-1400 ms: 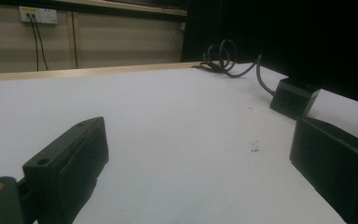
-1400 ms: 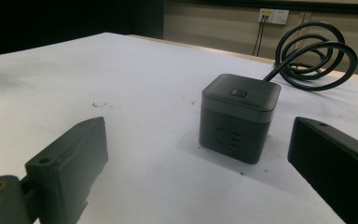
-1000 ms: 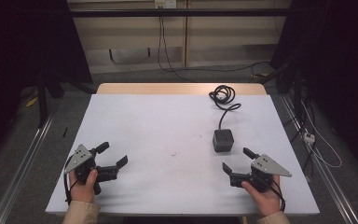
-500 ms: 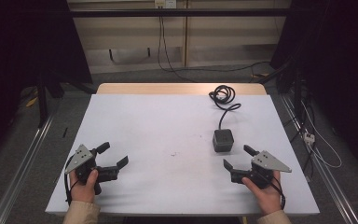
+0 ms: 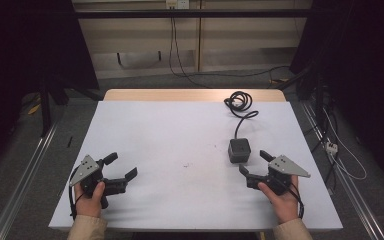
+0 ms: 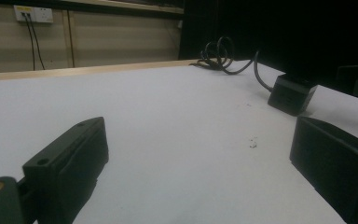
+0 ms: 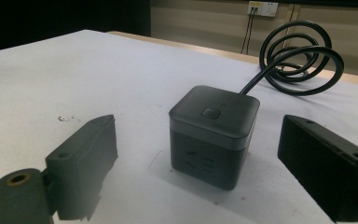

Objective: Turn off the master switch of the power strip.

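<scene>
The left gripper (image 5: 114, 170) rests low on the white table (image 5: 170, 130) near its front left corner, jaws spread apart and holding nothing; it sits where it did a second ago. Ahead of it in the left gripper view lies bare tabletop with a small dark speck (image 6: 252, 142).

Further right stands the task's thing, a dark cube power socket (image 5: 239, 149) with a button on its top face, upright on the right half of the table. Its black cable (image 5: 242, 107) runs back to a loose coil by the far edge.

The right gripper (image 5: 254, 165) has crept slightly forward over the last second and now sits just short of the cube, jaws wide apart and empty, the cube framed between them in the right gripper view (image 7: 213, 133). That probably means a grasp of the cube is being lined up, though contact looks not yet made. Nothing blocks the approach; the trailing cable may drag when the cube is lifted.
</scene>
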Demonstrator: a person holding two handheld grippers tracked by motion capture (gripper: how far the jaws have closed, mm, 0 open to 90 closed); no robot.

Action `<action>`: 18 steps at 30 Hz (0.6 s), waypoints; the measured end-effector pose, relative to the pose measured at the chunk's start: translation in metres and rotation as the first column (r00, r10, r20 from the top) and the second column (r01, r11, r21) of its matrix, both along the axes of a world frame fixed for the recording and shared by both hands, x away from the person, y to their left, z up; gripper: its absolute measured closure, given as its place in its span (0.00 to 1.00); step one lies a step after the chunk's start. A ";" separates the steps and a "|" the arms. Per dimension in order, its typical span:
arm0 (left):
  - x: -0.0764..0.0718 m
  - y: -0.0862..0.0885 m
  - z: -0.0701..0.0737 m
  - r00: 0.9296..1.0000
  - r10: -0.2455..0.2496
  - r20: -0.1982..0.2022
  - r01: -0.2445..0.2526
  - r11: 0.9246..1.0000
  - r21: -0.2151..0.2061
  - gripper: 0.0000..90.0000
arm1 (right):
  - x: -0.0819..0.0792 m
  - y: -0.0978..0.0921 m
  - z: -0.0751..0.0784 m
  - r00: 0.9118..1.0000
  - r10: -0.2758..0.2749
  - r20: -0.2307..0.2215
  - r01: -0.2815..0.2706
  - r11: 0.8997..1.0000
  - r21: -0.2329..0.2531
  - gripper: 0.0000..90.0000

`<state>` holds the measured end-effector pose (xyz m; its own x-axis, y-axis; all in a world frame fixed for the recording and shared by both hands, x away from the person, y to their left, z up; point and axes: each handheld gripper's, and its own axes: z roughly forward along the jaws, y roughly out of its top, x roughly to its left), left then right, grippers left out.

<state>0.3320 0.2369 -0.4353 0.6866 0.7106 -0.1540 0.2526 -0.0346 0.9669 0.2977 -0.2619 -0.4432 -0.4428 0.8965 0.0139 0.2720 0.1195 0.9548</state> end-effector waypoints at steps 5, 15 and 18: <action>0.000 0.000 0.000 1.000 -0.002 -0.001 0.002 1.000 0.001 0.05 | 0.003 0.000 0.002 1.000 -0.001 -0.004 0.001 1.000 0.011 0.16; 0.000 0.000 0.000 1.000 -0.003 0.007 0.003 1.000 0.001 0.05 | 0.007 -0.001 0.005 1.000 -0.004 -0.011 0.004 1.000 0.001 0.25; -0.001 0.000 0.000 1.000 -0.005 0.007 0.005 1.000 0.002 0.05 | 0.009 0.000 0.006 1.000 -0.003 -0.018 0.003 1.000 -0.002 0.27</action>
<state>0.3314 0.2365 -0.4349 0.6910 0.7076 -0.1480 0.2459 -0.0375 0.9686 0.3064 -0.2617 -0.4372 -0.4400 0.8978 0.0196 0.2893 0.1210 0.9496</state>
